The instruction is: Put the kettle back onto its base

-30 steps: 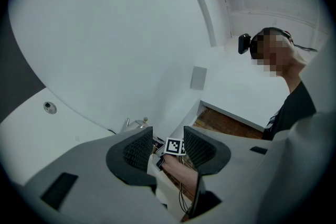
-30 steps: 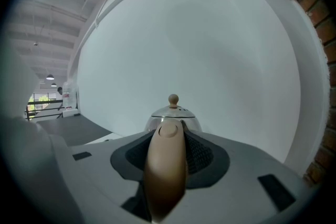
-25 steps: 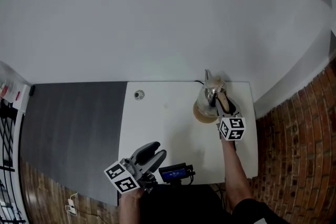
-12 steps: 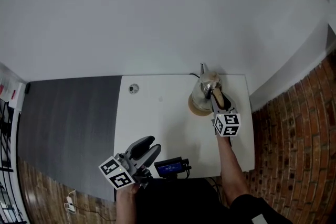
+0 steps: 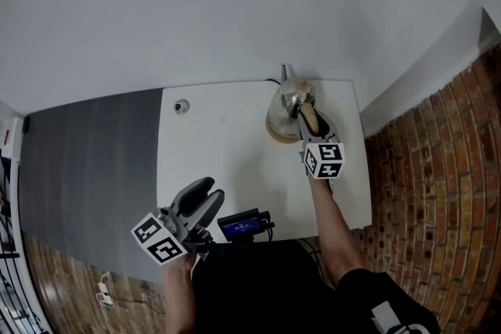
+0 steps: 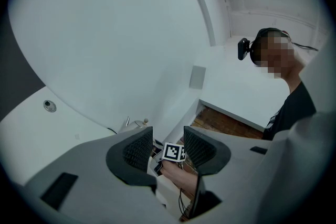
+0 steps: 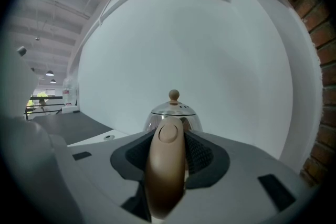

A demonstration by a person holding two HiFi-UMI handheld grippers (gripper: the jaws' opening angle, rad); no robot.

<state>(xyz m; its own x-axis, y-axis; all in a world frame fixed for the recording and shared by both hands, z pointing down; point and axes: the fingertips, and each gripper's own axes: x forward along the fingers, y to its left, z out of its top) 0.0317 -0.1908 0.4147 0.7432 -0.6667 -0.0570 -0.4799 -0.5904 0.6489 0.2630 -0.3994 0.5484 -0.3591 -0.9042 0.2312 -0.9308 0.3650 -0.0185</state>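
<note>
**Item 1: kettle**. Chrome body, tan handle, knob lid. Loc: far right corner of table, upright over its base. The base shows as a tan disc at the kettle's near-left edge. Fully seated or not: can't tell from above.

**Item 2: my R tongs**. Clamped on the handle. In the right gripper view the handle fills the gap, pads pressed on both sides, kettle dead ahead.

**Item 3: my L tongs**. Jaws apart, nothing btwn them. Held near the table's front edge, well apart from the kettle. Idle.

**Item 4: screen unit**. At the front edge, just beside L tongs.

**Item 5: round fitting**. Far left corner of the table.

**Change vs. a sec ago:** the whole scene has slid up-left in the head view. Kettle, base and table shifted together, so that's my head moving, not the kettle. Kettle-to-base relation looks the same throughout, R grip is unchanged, and L tongs keep the same pose.

**Meaning for task:** placing looks done or all but done, imo. Next I'd open R tongs and back straight off along the handle w/o nudging the kettle. Risk: a dragging jaw could twist or tip it off the base.
</note>
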